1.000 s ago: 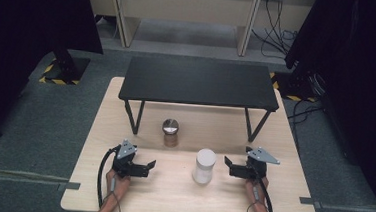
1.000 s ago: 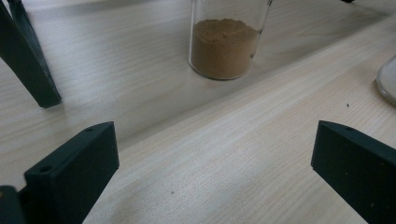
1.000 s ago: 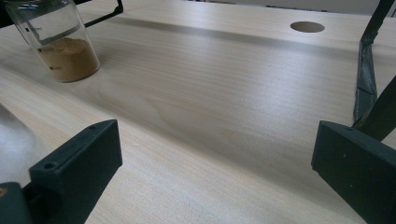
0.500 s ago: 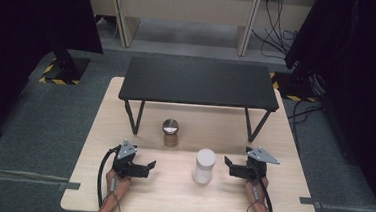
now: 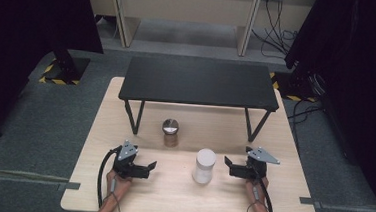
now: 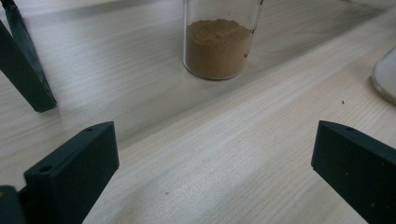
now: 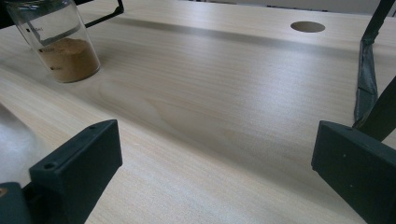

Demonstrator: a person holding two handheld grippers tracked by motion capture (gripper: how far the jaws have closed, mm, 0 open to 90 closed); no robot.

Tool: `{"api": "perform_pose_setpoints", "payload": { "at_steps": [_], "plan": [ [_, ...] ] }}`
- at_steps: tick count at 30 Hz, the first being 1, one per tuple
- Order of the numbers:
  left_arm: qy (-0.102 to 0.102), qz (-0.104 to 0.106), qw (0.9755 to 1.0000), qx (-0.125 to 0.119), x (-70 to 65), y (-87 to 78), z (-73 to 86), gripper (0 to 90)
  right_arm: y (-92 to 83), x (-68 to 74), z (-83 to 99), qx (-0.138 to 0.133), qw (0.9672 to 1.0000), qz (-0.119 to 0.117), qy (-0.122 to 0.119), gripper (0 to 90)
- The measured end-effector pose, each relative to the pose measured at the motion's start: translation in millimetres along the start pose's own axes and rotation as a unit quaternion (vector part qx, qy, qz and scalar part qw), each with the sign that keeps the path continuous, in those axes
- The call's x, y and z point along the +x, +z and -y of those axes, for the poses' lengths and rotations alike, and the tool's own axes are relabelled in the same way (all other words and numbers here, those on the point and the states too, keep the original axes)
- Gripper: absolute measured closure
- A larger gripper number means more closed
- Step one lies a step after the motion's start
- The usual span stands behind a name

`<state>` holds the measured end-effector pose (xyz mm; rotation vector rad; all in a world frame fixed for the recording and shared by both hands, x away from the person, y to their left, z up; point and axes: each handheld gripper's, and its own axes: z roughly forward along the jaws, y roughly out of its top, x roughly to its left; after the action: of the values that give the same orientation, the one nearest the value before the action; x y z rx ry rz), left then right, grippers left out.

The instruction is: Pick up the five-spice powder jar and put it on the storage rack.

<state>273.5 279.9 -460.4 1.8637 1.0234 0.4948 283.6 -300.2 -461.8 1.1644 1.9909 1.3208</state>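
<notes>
A clear glass jar (image 5: 170, 133) with brown powder in its bottom and a metal lid stands mid-table; it also appears as the jar (image 6: 219, 42) ahead of my left jaws and the jar (image 7: 58, 44) at the upper left of the right gripper view. A white lidded container (image 5: 204, 166) stands near the front, between both grippers. My left gripper (image 5: 150, 167) rests on the table, open, nothing between its jaws. My right gripper (image 5: 228, 166) also rests open and empty, just right of the white container.
A low black bench (image 5: 200, 83) on thin metal legs spans the back of the wooden table (image 5: 179, 198); one leg (image 6: 23, 70) stands left of the jar. A round cable hole (image 7: 307, 26) sits in the tabletop. Cables trail from both grippers.
</notes>
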Motion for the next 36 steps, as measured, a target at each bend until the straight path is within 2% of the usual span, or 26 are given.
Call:
{"api": "perform_pose_setpoints", "payload": {
  "at_steps": [5, 10, 16, 17, 20, 21, 28, 31, 34, 36],
  "plan": [
    [-0.012, 0.005, 0.9999, 0.003, 1.8, 0.3, -0.5, 0.0, 0.0, -0.2, 0.0, 0.0, 1.0, 0.0, 0.0, 1.8],
    [-0.003, 0.011, 0.9999, 0.005, 0.4, 0.3, -2.7, 0.0, 0.0, -0.3, 0.0, 0.0, 1.0, -0.001, 0.0, 1.8],
    [-0.013, 0.011, 0.9999, 0.0, -3.1, 1.1, -5.0, 0.0, -0.1, -0.8, 0.6, -0.002, 1.0, -0.002, 0.0, 1.8],
    [-0.012, 0.008, 0.9999, -0.003, -4.5, 1.1, -5.3, 0.0, -0.2, -0.8, 0.4, -0.001, 1.0, -0.002, 0.001, 1.8],
    [-0.008, -0.022, 0.9997, -0.01, -15.2, 1.1, -8.9, 0.0, 0.0, -0.7, 0.7, -0.002, 1.0, -0.002, -0.001, 1.8],
    [-0.01, -0.024, 0.9996, -0.009, -15.9, 1.4, -11.0, 0.0, -0.2, -0.8, 0.4, -0.001, 1.0, -0.002, 0.0, 1.8],
    [0.008, 0.021, 0.9995, -0.021, -2.2, 1.8, -22.1, 0.0, 0.0, -0.5, 0.9, -0.003, 1.0, -0.002, -0.001, 1.8],
    [0.018, 0.016, 0.9995, -0.021, -4.1, 5.5, -29.3, 0.0, 0.0, -0.4, 1.0, -0.003, 1.0, -0.001, -0.002, 1.8],
    [0.01, 0.015, 0.9995, -0.025, -5.0, 12.0, -36.3, 0.4, 0.2, -0.1, 1.0, -0.004, 1.0, -0.001, -0.003, 1.8],
    [0.02, 0.005, 0.9995, -0.024, -9.8, 17.6, -42.6, 1.6, 0.1, 0.3, 0.6, -0.002, 1.0, -0.001, -0.003, 1.8]
  ]
}}
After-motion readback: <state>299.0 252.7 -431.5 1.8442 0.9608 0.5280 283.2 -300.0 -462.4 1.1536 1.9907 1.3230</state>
